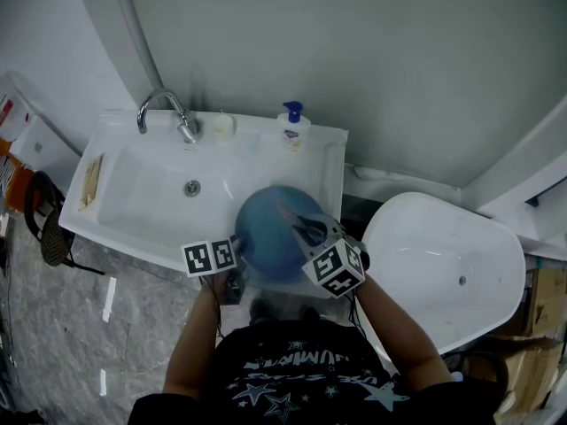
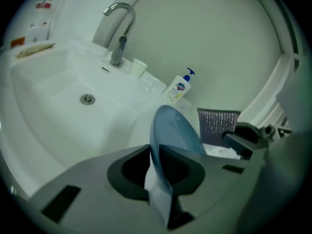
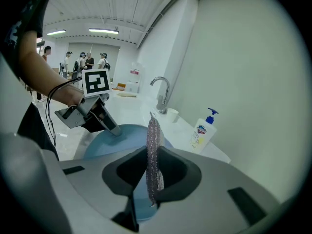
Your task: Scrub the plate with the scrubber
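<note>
A round blue plate (image 1: pixel 276 230) is held over the sink's front right corner. My left gripper (image 1: pixel 232 255) is shut on the plate's near left rim. In the left gripper view the plate (image 2: pixel 173 130) stands edge-on, clamped between the jaws of that gripper (image 2: pixel 158 179). My right gripper (image 1: pixel 310 233) is above the plate's right side, shut on a silvery mesh scrubber (image 3: pixel 153 150). The scrubber hangs flat between the jaws of this gripper (image 3: pixel 151 179), just over the plate's face (image 3: pixel 112 138). From the left gripper view the scrubber (image 2: pixel 217 126) shows behind the plate.
The white sink (image 1: pixel 133 193) has a chrome faucet (image 1: pixel 164 109) at the back, a small cup (image 1: pixel 221 124) and a blue-pump soap bottle (image 1: pixel 292 127) on the rim. A brush (image 1: pixel 91 180) lies on the left rim. A white tub (image 1: pixel 443 264) stands to the right.
</note>
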